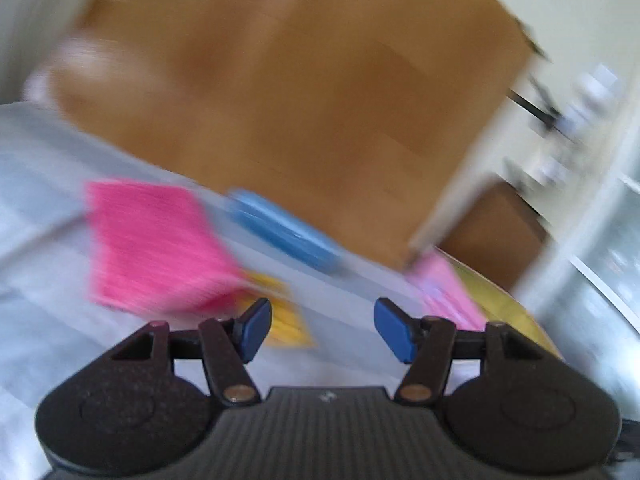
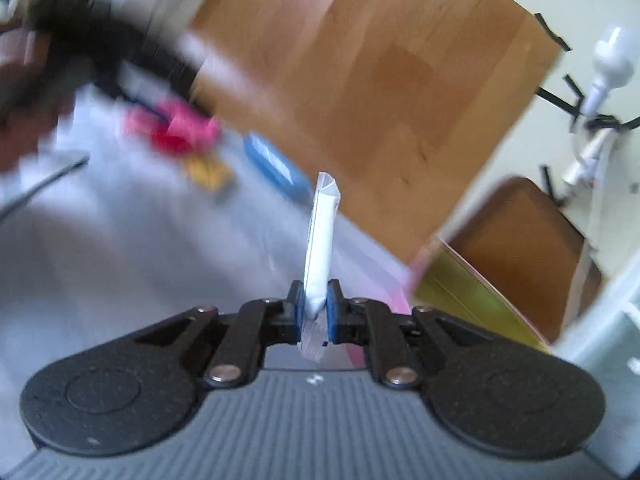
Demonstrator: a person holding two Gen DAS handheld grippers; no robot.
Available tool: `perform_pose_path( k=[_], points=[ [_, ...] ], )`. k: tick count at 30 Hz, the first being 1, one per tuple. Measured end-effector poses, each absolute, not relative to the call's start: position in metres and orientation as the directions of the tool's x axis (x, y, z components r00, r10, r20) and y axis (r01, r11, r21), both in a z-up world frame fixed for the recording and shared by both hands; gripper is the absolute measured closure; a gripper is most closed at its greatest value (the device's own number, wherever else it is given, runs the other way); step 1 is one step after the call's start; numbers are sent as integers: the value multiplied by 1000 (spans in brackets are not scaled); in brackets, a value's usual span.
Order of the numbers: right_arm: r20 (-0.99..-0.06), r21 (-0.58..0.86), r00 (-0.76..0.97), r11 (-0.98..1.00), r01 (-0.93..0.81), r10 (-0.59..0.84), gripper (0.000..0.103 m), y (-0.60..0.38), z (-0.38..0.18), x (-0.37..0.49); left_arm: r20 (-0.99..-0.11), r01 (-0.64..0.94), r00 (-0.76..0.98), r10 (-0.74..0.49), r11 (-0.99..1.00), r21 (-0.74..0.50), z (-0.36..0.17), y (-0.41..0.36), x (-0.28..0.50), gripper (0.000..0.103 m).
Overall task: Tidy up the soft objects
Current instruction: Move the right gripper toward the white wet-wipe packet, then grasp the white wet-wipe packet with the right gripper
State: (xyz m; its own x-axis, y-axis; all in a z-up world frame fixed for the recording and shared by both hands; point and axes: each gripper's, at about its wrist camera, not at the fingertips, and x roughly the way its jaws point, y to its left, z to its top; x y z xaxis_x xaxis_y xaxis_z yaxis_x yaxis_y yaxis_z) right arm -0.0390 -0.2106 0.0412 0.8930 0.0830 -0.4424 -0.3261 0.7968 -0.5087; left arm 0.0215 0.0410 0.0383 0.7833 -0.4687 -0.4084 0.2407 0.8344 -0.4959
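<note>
Soft objects are the business here, and one is in hand: a white, flattened, soft packet (image 2: 320,240) stands upright, pinched near its lower end between the blue pads of the right tongs (image 2: 314,312), whose jaws are drawn narrow onto it. The packet's top edge is folded; its crimped bottom protrudes below the pads. It is clear of the surface.

The left tongs (image 1: 322,330) stand wide and hold nothing.

Beyond them, on the pale grey-white cloth-covered table (image 1: 48,240), lie a bright pink square cloth (image 1: 156,244), with a yellow-orange item (image 1: 288,320) partly under its near corner, and a blue oblong pad (image 1: 280,232) just beside it toward the far edge. A pink-and-yellow flat thing (image 1: 452,292) lies near the right edge; blur prevents saying what it is. A wooden panel (image 1: 320,100) rises behind the table.

Judgement: the step in hand is carrying the white packet toward its place, both views being smeared by motion. The next move calls for lowering it among or beside the grouped soft items, then parting the jaws only once it rests on the table. The free left tongs could steady the pink cloth.
</note>
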Motion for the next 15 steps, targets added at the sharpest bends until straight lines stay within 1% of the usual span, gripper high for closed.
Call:
perform_pose_path(
  k=[2, 4, 5, 6, 7, 8, 11, 14, 15],
  points=[
    [-462, -542, 886, 781, -310, 31, 88, -221, 27, -56, -443, 310, 702, -558, 799, -515, 43, 11, 17, 45],
    [-455, -534, 890, 789, -304, 35, 85, -225, 19, -70, -489, 330, 626, -607, 775, -539, 41, -11, 15, 45],
    [-469, -503, 882, 805, -315, 52, 75, -225, 18, -74, -513, 332, 591, -623, 767, -549, 38, -20, 15, 45],
    [-489, -450, 868, 827, -338, 89, 57, -226, 18, -76, -535, 325, 565, -628, 765, -555, 35, -27, 16, 45],
    [-499, -402, 859, 847, -348, 116, 50, -227, 18, -78, -562, 312, 539, -627, 768, -559, 31, -33, 16, 45],
    [-506, -346, 850, 868, -356, 147, 44, -231, 19, -80, -581, 301, 519, -627, 770, -563, 27, -36, 16, 45],
    [-511, -214, 834, 909, -358, 208, 43, -243, 23, -80, -615, 285, 487, -621, 778, -560, 18, -40, 9, 45],
    [-511, -74, 812, 927, -369, 282, 21, -263, 26, -73, -642, 287, 474, -603, 795, -535, 13, -44, -2, 45],
    [-519, -29, 795, 923, -385, 315, 17, -269, 26, -68, -647, 288, 474, -597, 800, -527, 13, -44, -4, 44]
  ],
)
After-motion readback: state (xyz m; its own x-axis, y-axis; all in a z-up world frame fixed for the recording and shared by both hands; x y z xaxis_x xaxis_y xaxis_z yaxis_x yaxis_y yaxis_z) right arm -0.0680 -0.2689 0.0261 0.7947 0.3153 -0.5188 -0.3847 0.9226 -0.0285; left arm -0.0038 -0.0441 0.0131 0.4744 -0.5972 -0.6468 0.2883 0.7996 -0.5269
